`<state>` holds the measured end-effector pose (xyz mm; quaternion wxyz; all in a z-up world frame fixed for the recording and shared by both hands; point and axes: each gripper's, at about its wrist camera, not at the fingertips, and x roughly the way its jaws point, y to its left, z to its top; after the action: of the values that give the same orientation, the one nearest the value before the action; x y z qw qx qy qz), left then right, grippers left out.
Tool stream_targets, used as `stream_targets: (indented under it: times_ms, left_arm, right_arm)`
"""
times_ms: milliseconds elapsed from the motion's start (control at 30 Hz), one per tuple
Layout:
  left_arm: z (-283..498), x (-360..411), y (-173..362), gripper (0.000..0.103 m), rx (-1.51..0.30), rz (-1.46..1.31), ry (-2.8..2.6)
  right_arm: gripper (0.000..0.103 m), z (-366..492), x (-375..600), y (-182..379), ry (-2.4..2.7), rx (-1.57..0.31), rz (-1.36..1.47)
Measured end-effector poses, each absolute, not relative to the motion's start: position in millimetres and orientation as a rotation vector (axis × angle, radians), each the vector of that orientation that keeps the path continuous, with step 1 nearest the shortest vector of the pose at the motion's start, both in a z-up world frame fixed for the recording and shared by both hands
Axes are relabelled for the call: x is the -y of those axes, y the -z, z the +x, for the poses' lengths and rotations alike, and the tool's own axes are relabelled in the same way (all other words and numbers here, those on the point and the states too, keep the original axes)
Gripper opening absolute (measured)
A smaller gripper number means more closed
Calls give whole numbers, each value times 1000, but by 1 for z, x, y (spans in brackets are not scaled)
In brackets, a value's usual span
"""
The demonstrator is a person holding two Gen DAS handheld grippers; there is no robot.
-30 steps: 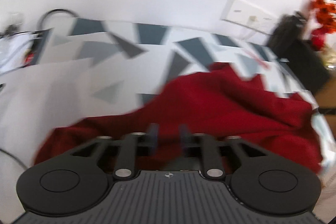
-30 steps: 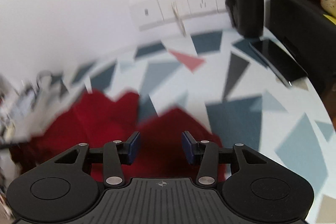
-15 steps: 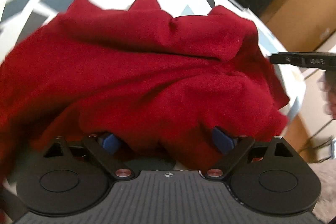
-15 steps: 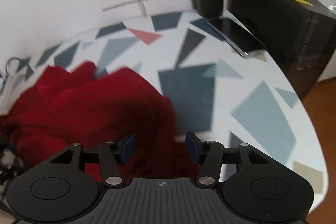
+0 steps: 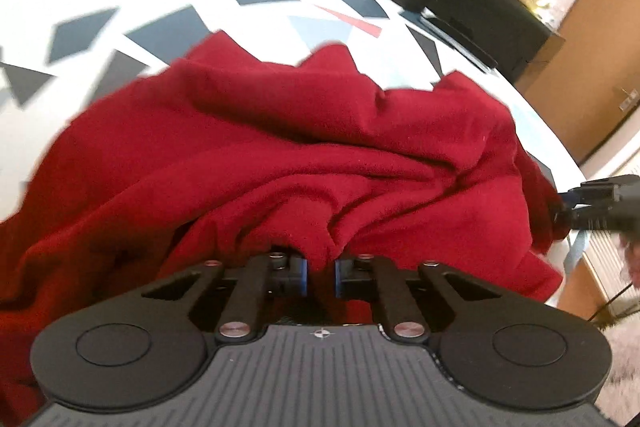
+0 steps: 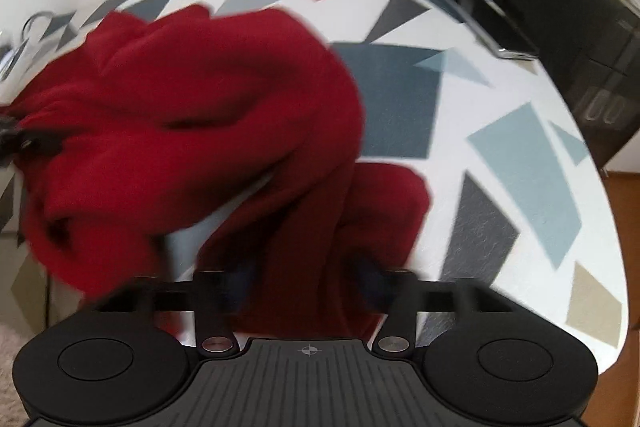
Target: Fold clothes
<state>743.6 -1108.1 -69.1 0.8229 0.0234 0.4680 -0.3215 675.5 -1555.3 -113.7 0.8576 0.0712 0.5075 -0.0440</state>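
I've just closed the left gripper (image 5: 320, 277) and right gripper (image 6: 306, 285) on bunched folds of the red garment (image 5: 304, 147) heaped at the table's (image 6: 520, 147) near edge; shallow pinches may slip when lifted.

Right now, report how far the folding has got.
Done: no fold, the crumpled dark red fleece garment lies bunched on the triangle-patterned white table. In hand: left gripper has just closed on its near edge; right gripper has been closing over another part. Left: all folds.
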Motion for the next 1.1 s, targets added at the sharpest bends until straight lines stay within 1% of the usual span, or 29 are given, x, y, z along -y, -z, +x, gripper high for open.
stream_targets:
  times_ms: [33, 133, 233, 367, 433, 600, 733, 800, 833, 933, 1000, 1100]
  left_arm:
    - [741, 1098, 64, 11, -986, 34, 661]
    - [735, 1069, 51, 11, -969, -10, 599]
    - [725, 1038, 39, 11, -959, -42, 546]
    - [720, 1025, 49, 11, -999, -68, 508]
    - [718, 1022, 56, 11, -1023, -84, 492]
    - [717, 1026, 59, 11, -1017, -88, 501]
    - [717, 1024, 60, 11, -1019, -98, 508]
    - [718, 1022, 62, 11, -1020, -119, 508]
    - [719, 1021, 64, 11, -1019, -131, 508]
    - [721, 1018, 66, 11, -1014, -152, 513]
    - [722, 1017, 66, 11, -1007, -157, 519]
    - [725, 1014, 67, 11, -1000, -171, 534]
  right_arm:
    - [15, 677, 1567, 113, 130, -1055, 188]
    - [14, 680, 1597, 110, 295, -1008, 232]
    - [13, 678, 1621, 97, 402, -908, 325]
    - [13, 674, 1624, 70, 332, -721, 510]
    - [13, 684, 1606, 55, 208, -661, 538]
    - [13, 732, 1528, 37, -126, -666, 474]
    - [14, 771, 1447, 51, -329, -789, 339]
    - [23, 784, 1419, 67, -349, -879, 228]
    - [26, 787, 1407, 74, -347, -919, 169]
    - [39, 776, 1396, 73, -347, -925, 84]
    - [61, 761, 1409, 59, -342, -885, 122]
    - [63, 745, 1444, 42, -297, -836, 207]
